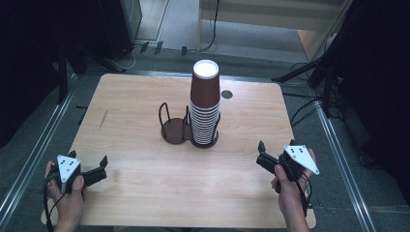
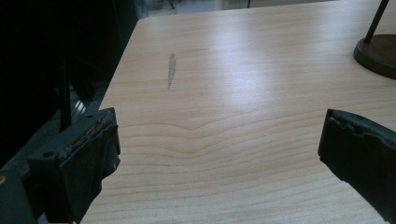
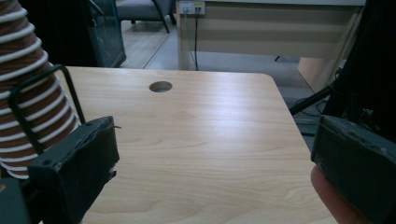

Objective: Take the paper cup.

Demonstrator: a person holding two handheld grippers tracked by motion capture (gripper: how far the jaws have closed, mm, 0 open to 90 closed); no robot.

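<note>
Resting: both tools low at the near bench (image 1: 145,193) edge
Left tool (image 1: 88,163): jaws apart, empty
Right tool (image 1: 275,146): jaws apart, empty
Cups (image 1: 205,104): tall brown stack in wire holder (image 1: 176,126), bench centre, well apart from both tools

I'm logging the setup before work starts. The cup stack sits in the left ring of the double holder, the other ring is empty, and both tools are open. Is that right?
Not quite. In the high view the cup stack sits in the right ring of the holder, and the left ring is the empty one. The rest holds: the left tool and the right tool are both open.
</note>
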